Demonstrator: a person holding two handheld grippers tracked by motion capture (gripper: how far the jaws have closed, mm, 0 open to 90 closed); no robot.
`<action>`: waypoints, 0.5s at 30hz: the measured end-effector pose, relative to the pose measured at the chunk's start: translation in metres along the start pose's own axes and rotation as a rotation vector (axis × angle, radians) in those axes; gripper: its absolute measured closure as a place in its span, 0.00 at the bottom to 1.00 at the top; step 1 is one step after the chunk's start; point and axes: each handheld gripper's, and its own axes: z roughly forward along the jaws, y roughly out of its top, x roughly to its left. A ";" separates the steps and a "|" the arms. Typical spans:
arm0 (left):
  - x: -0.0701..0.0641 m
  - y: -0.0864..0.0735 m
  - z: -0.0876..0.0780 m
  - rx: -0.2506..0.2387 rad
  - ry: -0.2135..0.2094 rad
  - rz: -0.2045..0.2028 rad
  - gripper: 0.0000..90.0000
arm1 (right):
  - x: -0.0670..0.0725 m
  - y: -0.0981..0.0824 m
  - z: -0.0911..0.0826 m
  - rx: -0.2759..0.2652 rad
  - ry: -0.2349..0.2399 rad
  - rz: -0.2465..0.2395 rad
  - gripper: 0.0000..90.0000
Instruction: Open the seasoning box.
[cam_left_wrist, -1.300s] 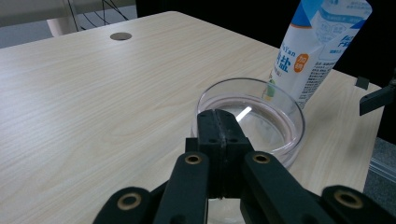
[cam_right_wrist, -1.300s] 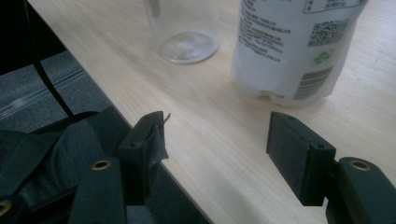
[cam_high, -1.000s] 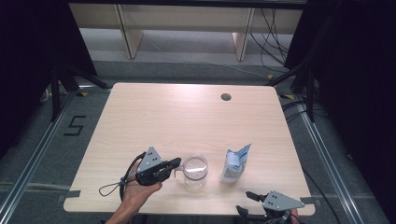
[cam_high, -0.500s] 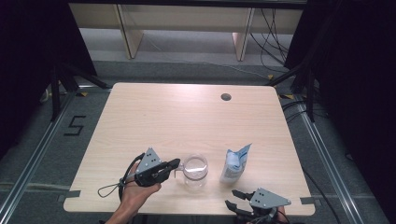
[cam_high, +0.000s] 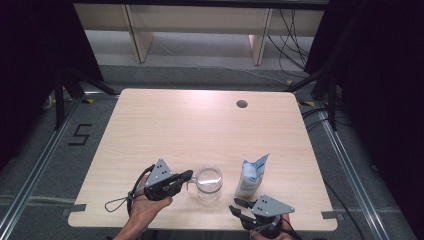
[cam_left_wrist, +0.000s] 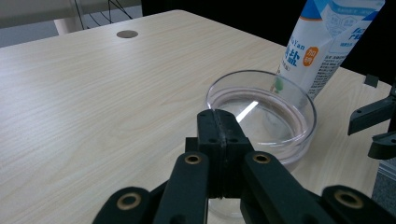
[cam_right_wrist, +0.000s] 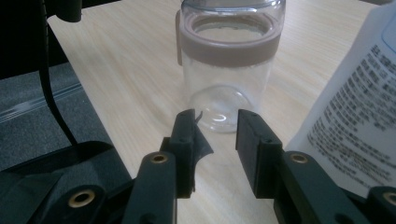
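Right hand-held gripper slid left along the tabletop's near edge, jaws closing, now narrow, nothing between. Left hand-held gripper pinched shut at clear pink-banded glass jar, empty. White-blue salt pouch beside, reads "Yan".

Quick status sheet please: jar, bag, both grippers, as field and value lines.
jar: clear glass jar, pinkish band at its open rim, upright near the table's front edge
bag: white and blue salt bag, upright, to the right of the jar
left gripper: jaws shut together at the jar's rim; whether they pinch something there cannot be told
right gripper: jaws have just been closing, a gap remains, nothing between them; near the front edge, below the bag
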 end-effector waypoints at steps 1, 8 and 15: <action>-0.001 0.000 0.000 0.008 0.007 0.004 0.99 | -0.002 0.001 0.002 -0.006 0.000 -0.022 0.79; -0.002 0.000 0.001 0.010 0.000 0.007 0.99 | -0.001 0.006 0.010 -0.005 0.007 -0.025 0.85; -0.002 -0.001 0.001 0.005 0.000 0.005 0.99 | -0.003 0.009 0.014 -0.018 -0.011 -0.033 0.86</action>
